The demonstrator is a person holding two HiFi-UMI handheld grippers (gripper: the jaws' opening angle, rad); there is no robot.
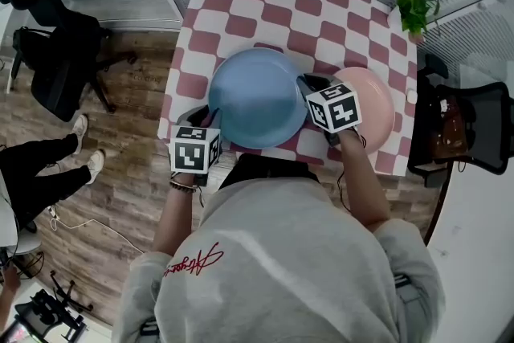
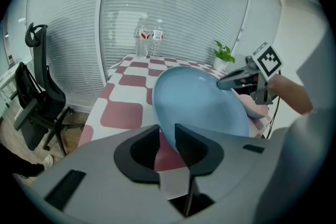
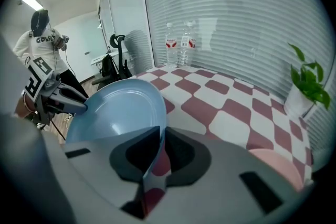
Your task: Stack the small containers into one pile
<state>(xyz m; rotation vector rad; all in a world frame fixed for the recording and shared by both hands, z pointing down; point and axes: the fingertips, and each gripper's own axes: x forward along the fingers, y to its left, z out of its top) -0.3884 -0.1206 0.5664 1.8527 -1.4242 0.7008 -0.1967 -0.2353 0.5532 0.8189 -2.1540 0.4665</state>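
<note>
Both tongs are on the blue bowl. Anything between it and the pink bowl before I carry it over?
Nothing visible. The blue bowl is right beside the pink bowl, with no other item on the cloth between them. Only the right tongs, clamped on the blue bowl's rim, occupy that gap.

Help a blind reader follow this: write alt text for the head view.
From above, a person's left gripper and right gripper hold a blue bowl by opposite edges at a pink-checked table; a pink bowl sits at its right.
</note>
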